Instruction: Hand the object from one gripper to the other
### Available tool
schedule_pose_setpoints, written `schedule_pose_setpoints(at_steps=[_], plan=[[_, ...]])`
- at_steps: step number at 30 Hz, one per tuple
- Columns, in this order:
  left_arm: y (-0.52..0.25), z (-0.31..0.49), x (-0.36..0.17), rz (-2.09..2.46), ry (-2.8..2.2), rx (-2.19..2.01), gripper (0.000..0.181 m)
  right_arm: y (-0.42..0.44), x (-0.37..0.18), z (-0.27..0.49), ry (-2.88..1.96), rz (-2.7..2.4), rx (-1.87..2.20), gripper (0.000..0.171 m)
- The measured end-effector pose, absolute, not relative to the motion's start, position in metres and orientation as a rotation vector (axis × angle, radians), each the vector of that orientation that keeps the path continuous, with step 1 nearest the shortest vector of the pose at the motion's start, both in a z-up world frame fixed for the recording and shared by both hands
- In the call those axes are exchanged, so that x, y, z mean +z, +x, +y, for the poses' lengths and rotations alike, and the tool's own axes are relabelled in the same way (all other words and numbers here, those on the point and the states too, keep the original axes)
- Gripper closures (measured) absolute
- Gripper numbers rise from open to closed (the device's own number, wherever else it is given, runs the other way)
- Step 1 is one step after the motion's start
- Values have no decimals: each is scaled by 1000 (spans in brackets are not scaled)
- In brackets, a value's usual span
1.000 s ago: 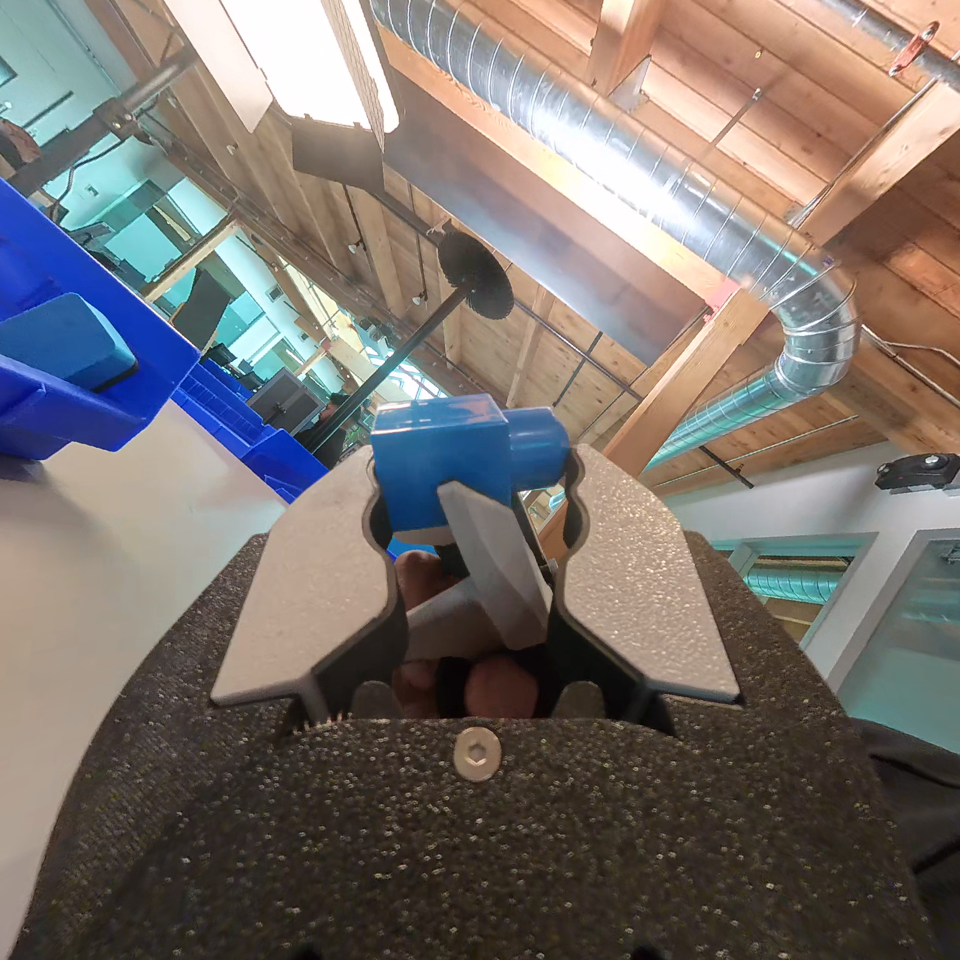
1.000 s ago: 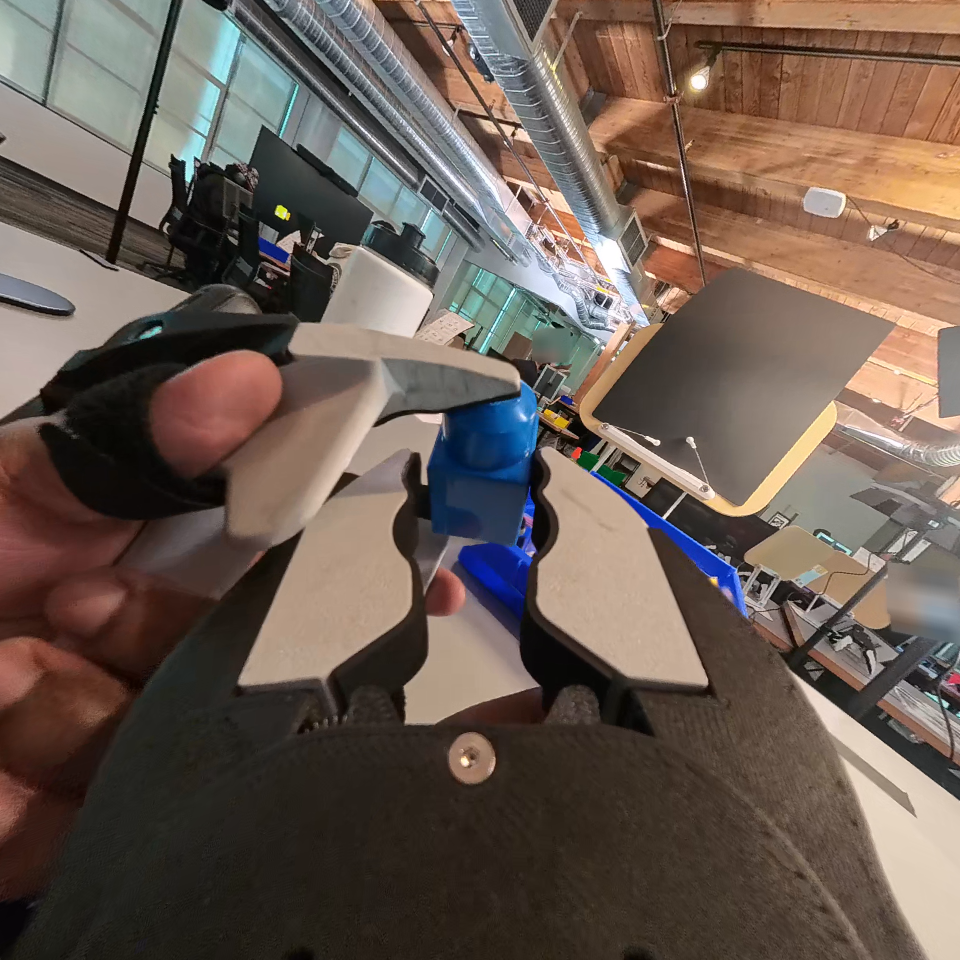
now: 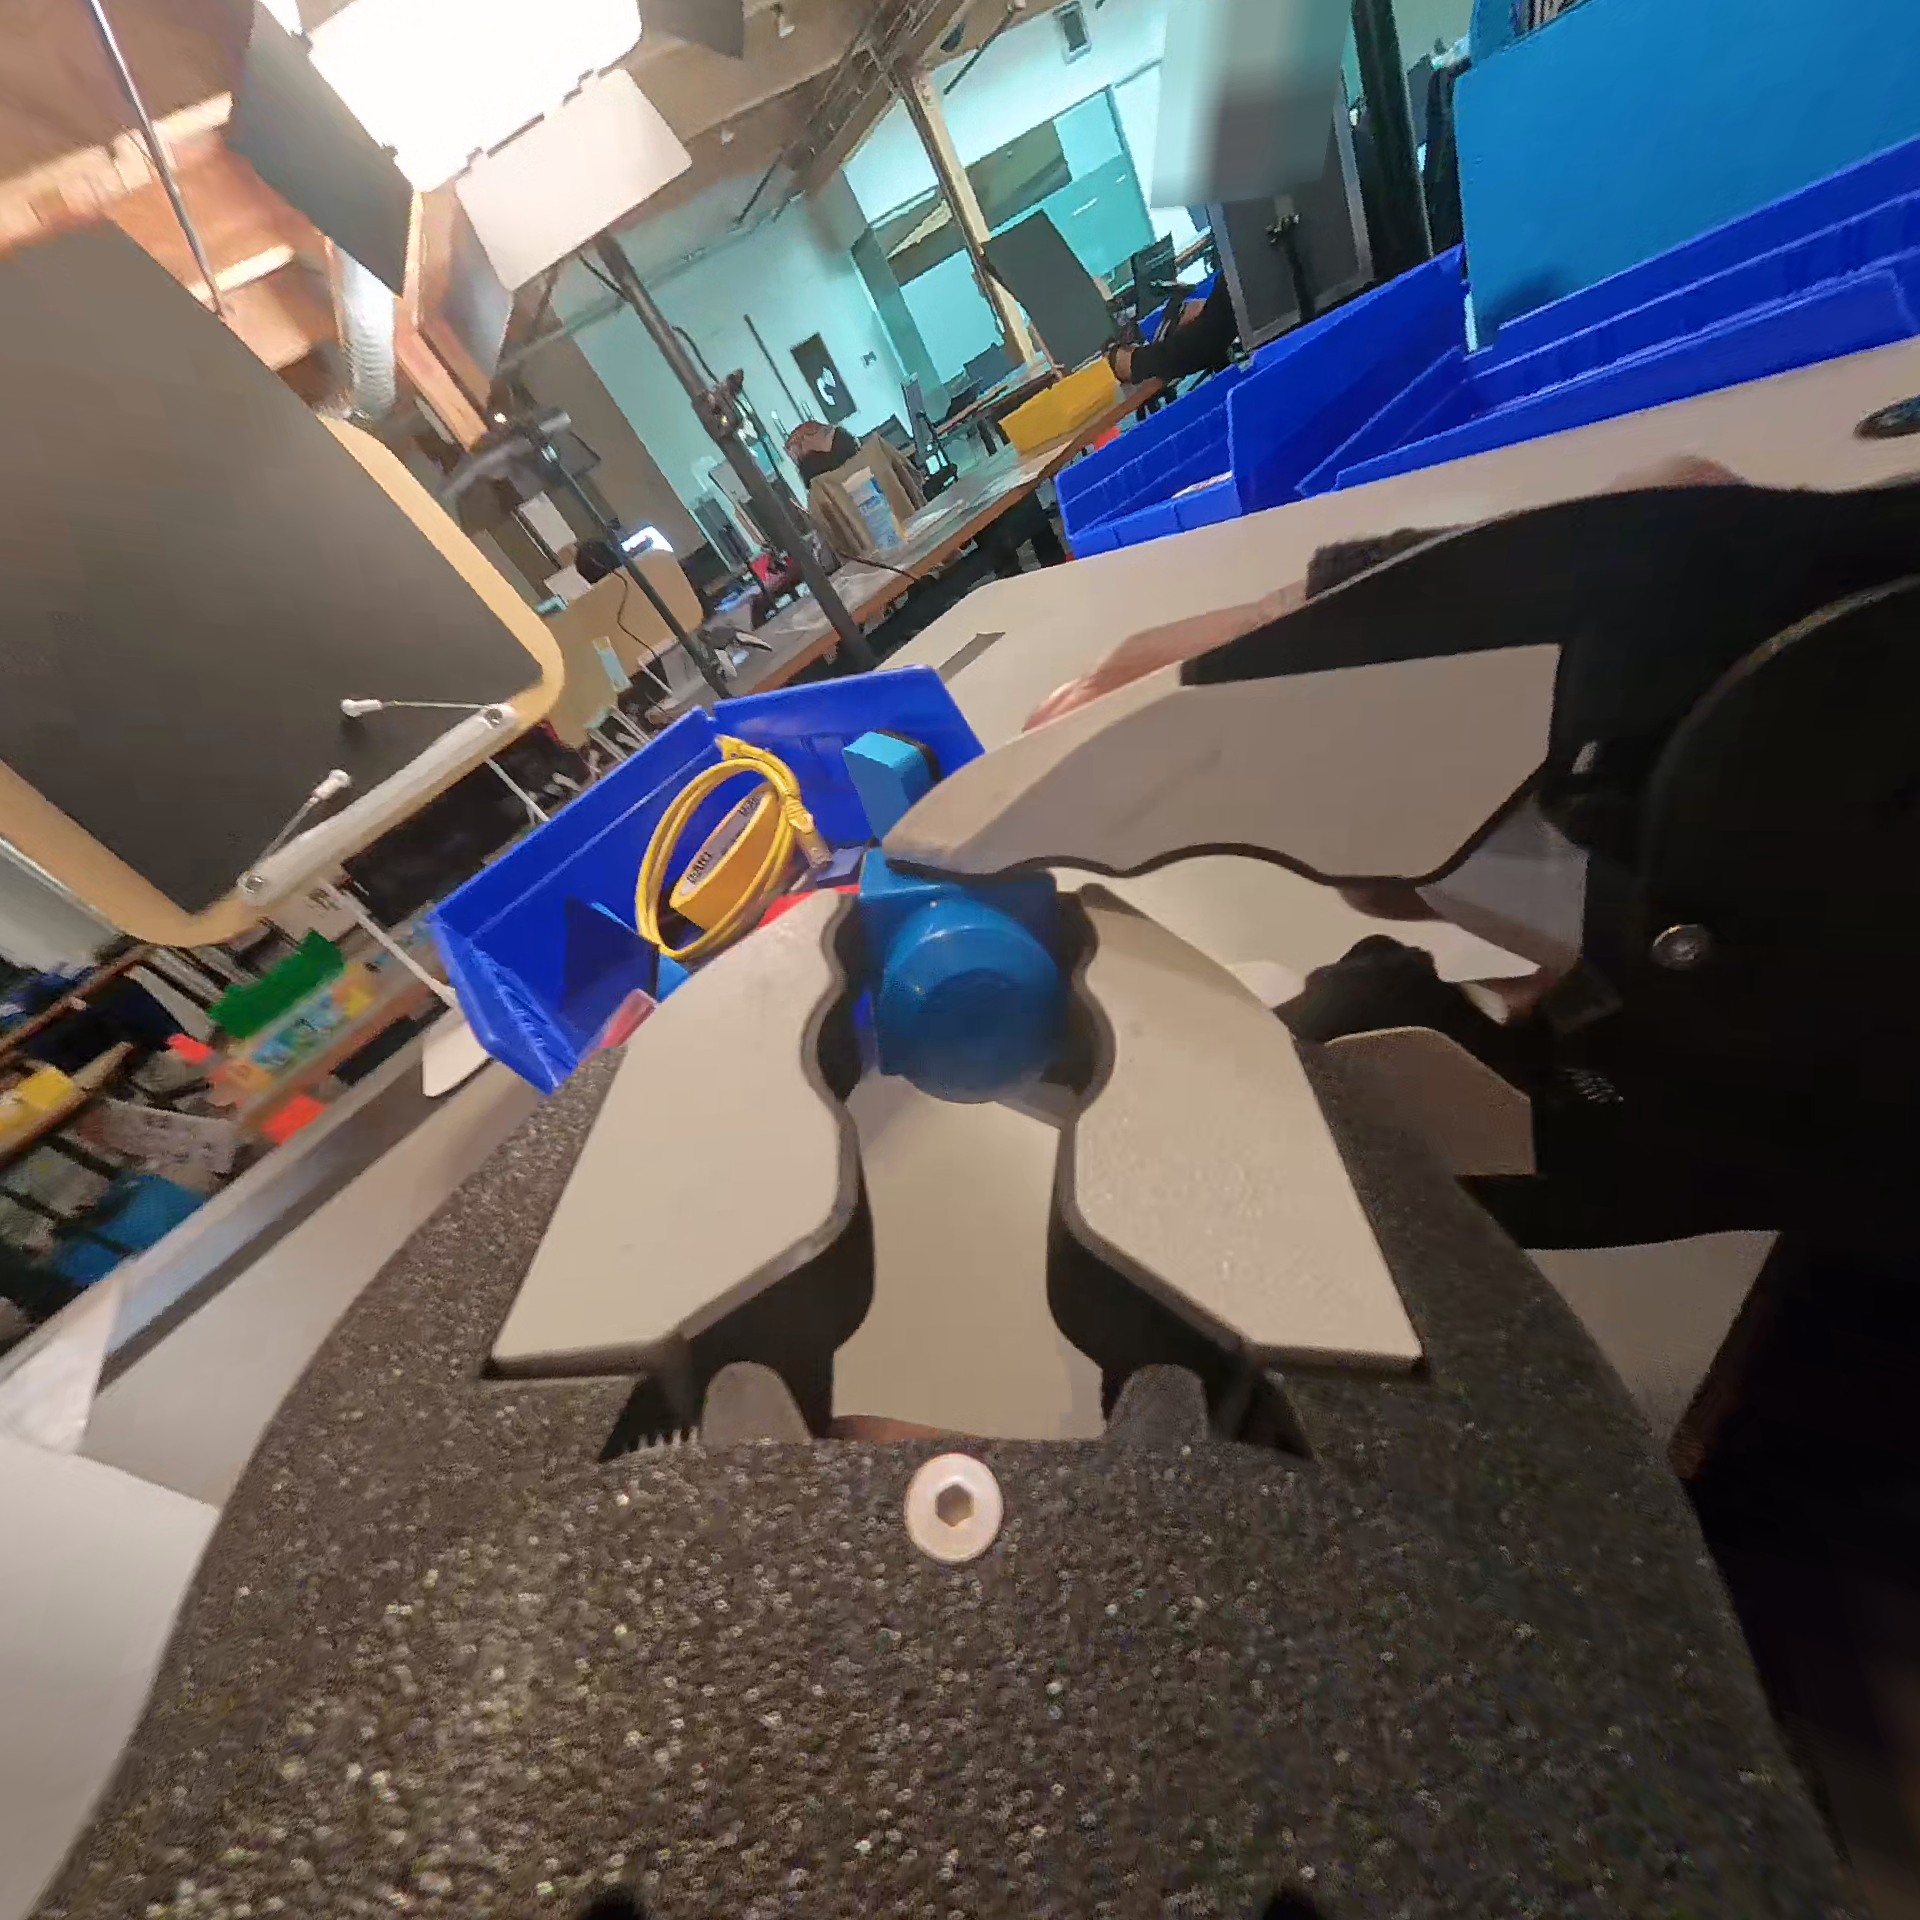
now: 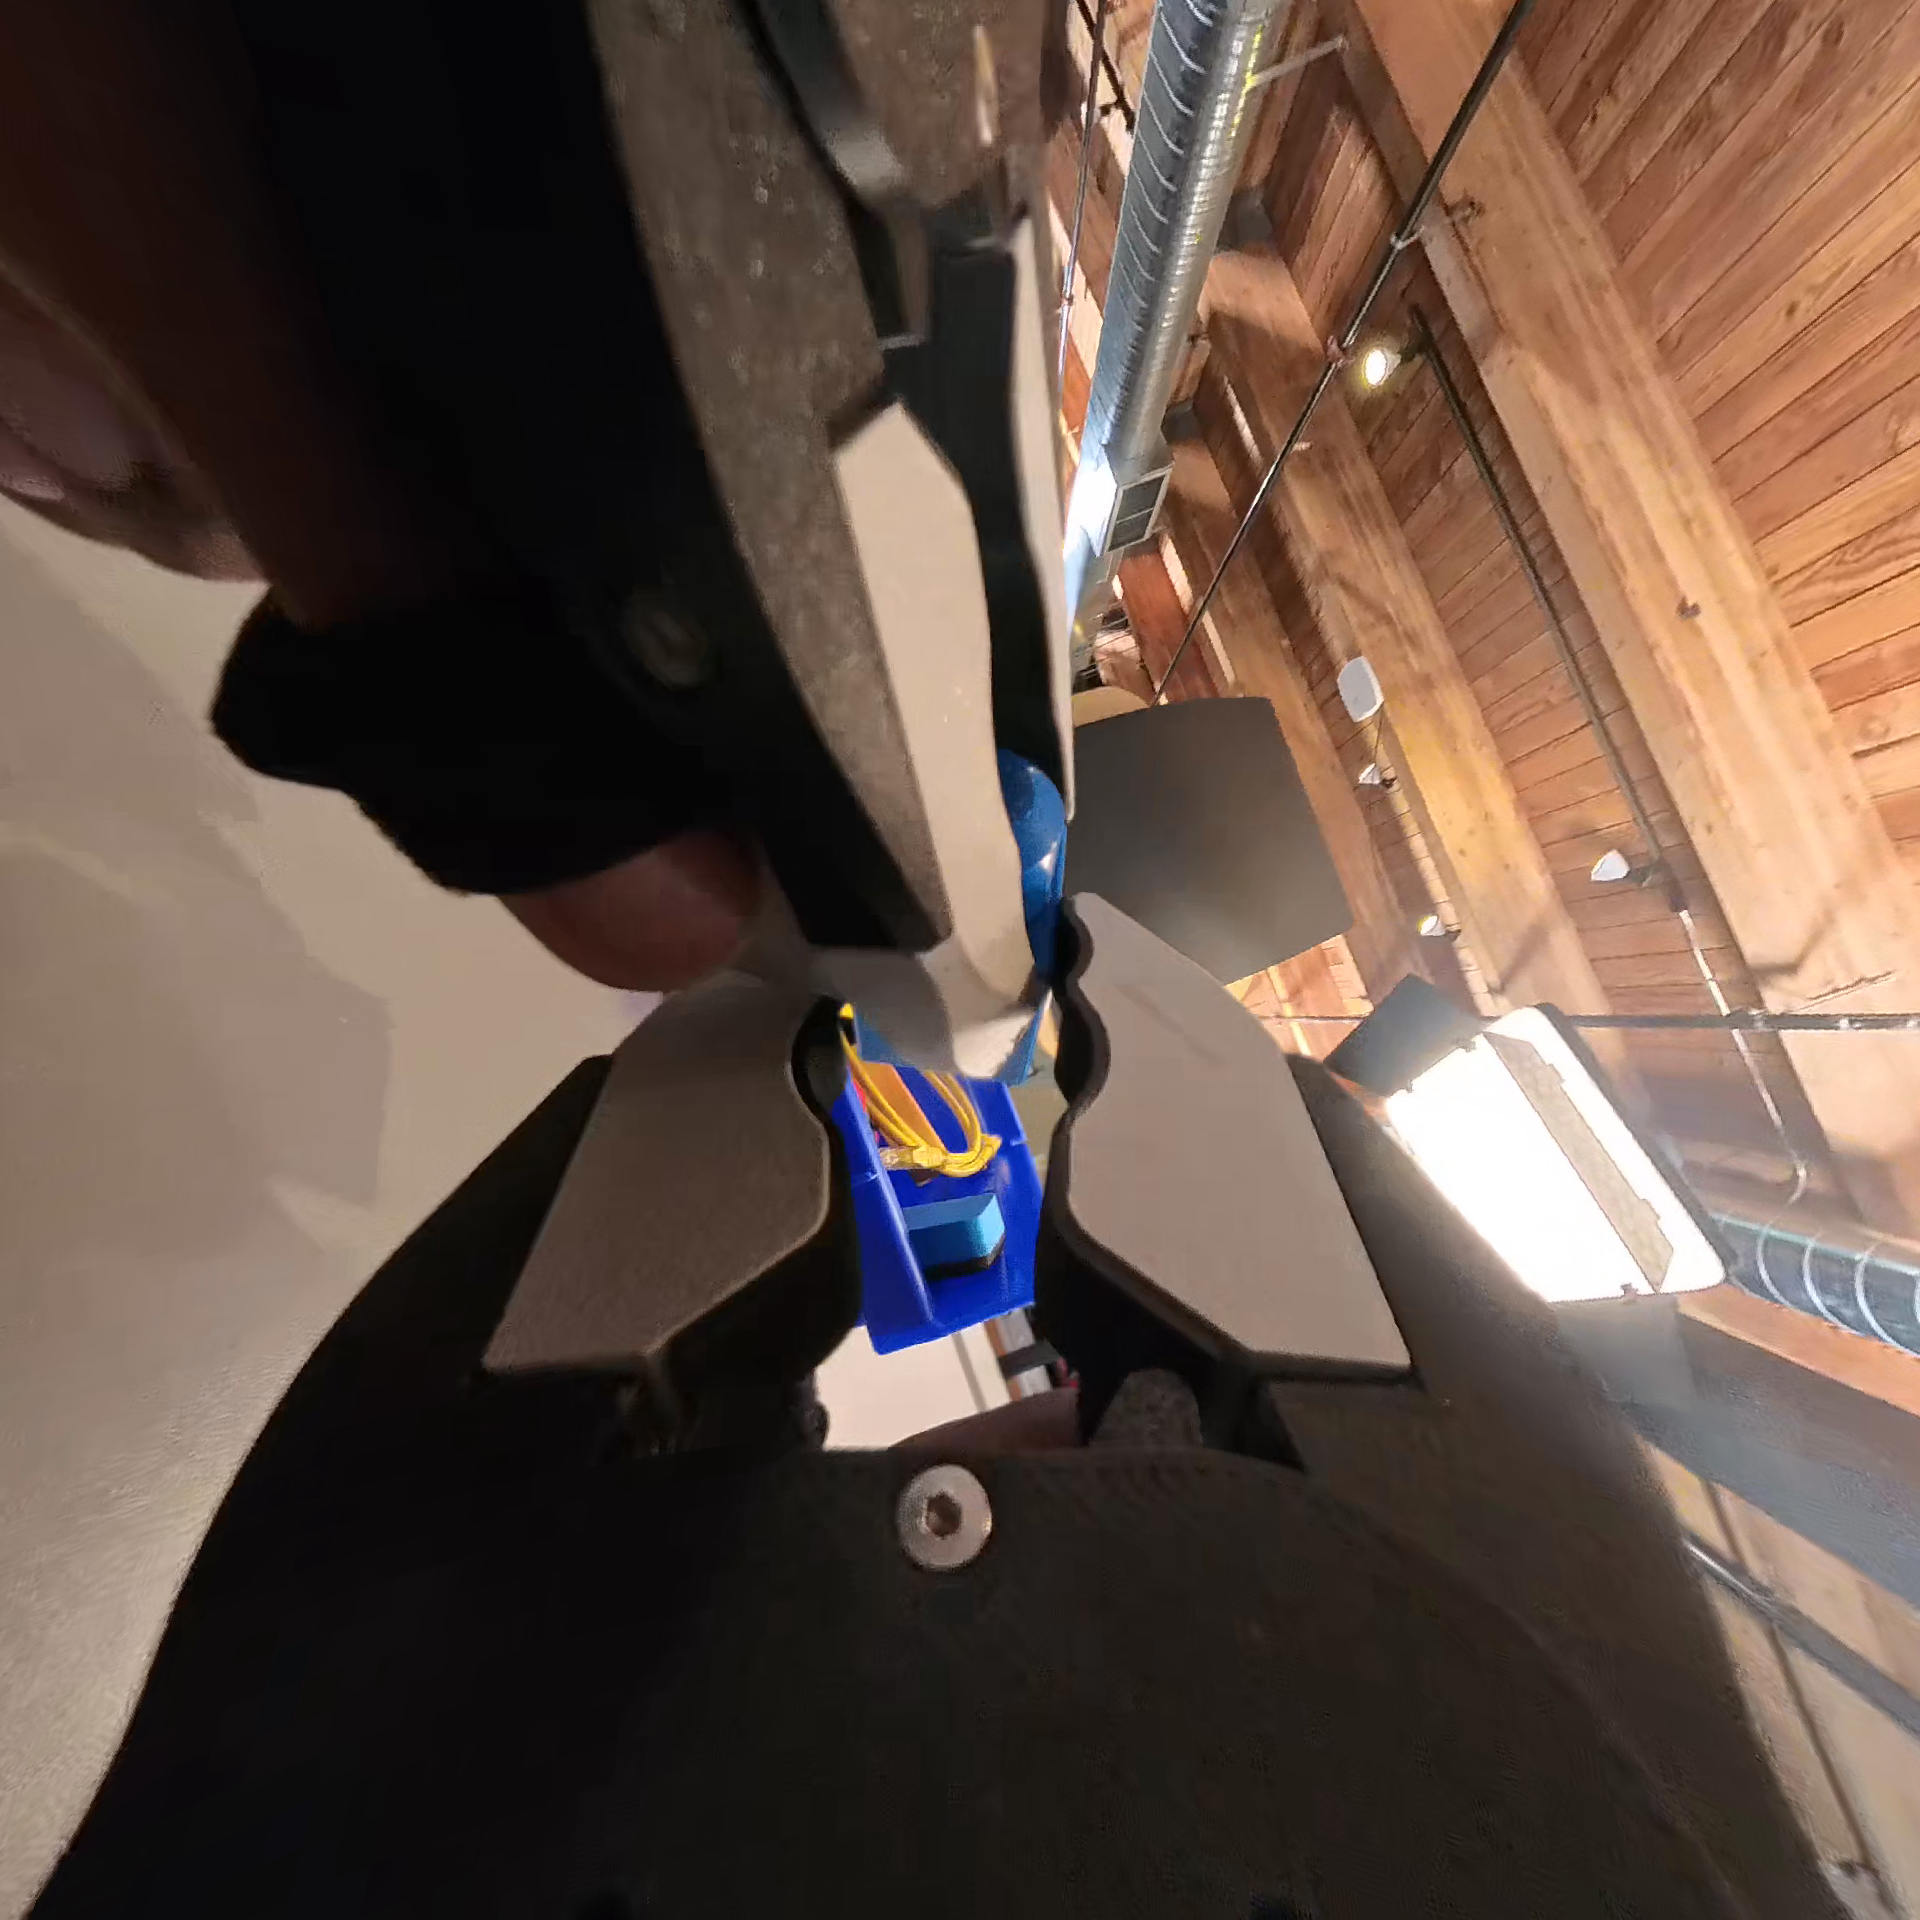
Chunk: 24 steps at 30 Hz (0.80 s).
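The object is a blue block with a round blue knob point(image 3: 961, 997). In the left wrist view it sits between the tips of my left gripper point(image 3: 956, 914), knob towards the camera, with both grey fingers against its sides. My right gripper comes in from the right, one finger point(image 3: 1195, 779) lying across the top of the block and the other partly hidden below. In the right wrist view the block point(image 4: 1034, 821) shows only as slivers behind a left gripper finger point(image 4: 935, 727). My right gripper point(image 4: 940, 987) is closed around block and fingertip. A person's hand point(image 4: 634, 914) holds the left gripper.
A small blue bin point(image 3: 499, 977) on the white table point(image 3: 1039, 603) holds a coiled yellow cable point(image 3: 717, 862) and a blue piece point(image 3: 883, 769). More blue bins point(image 3: 1351, 416) line the table's far right. A black board point(image 3: 208, 571) hangs at left.
Both grippers have swung round: the left view dropped from ceiling to table, the right view tipped up. The left fingers now sit closer together with the knob facing its camera. The right stays on the block.
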<state>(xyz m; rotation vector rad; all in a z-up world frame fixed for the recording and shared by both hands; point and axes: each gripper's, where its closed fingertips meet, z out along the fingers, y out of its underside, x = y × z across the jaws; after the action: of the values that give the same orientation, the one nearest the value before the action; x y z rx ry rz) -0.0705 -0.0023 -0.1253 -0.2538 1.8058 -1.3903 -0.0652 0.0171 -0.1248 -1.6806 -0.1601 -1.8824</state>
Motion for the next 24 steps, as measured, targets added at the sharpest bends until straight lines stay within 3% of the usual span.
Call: schedule_pose_setpoints(at_steps=[6,14,18,21,24], plan=[[-69,7,-106,1755,-435,-1740,145,-71,-107,9,-1553,-65,-1753,126],[-66,48,-61,1126,-946,-3112,145,-71,-96,7,-1441,260,-1106,116],[-68,21,-81,1207,-1066,-3161,145,-78,-96,18,-1445,215,-1155,113],[-78,7,-84,1302,-1021,-3141,145,-82,-95,19,-1434,184,-1174,123],[-82,4,-83,1392,-985,-3143,144,-86,-93,18,-1438,131,-1198,122]])
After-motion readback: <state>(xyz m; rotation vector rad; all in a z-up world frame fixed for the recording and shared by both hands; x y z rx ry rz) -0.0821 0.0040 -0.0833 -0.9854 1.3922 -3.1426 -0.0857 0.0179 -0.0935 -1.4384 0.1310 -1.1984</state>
